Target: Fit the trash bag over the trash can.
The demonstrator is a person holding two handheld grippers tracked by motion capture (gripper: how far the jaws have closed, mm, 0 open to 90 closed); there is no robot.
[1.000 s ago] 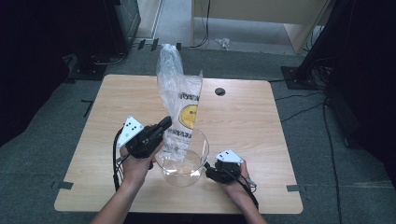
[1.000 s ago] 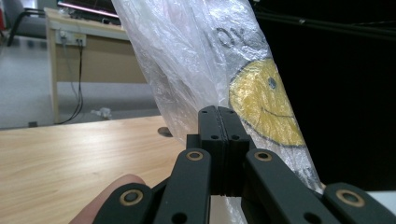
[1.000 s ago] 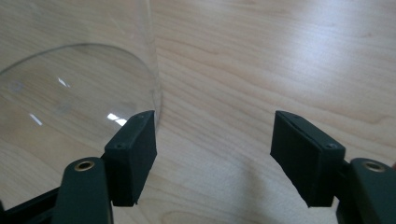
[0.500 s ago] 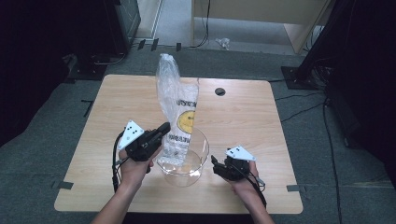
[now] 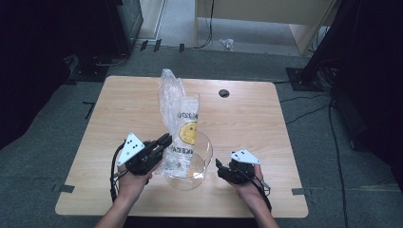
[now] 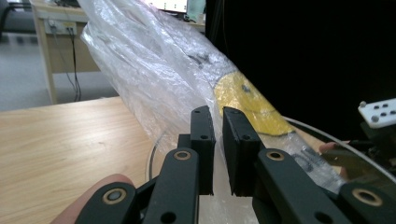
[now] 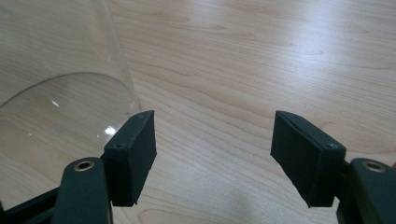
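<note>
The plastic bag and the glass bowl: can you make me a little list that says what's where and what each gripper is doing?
plastic bag: clear, yellow smiley face, stands tall with its bottom in the bowl
glass bowl: clear, on the wooden table, near the front edge
left gripper: beside the bag; its jaws have just been opening a little, a narrow gap between them, no bag in the gap
right gripper: open, nothing between its jaws, right next to the bowl
table hole: small, dark, at the far side
</note>
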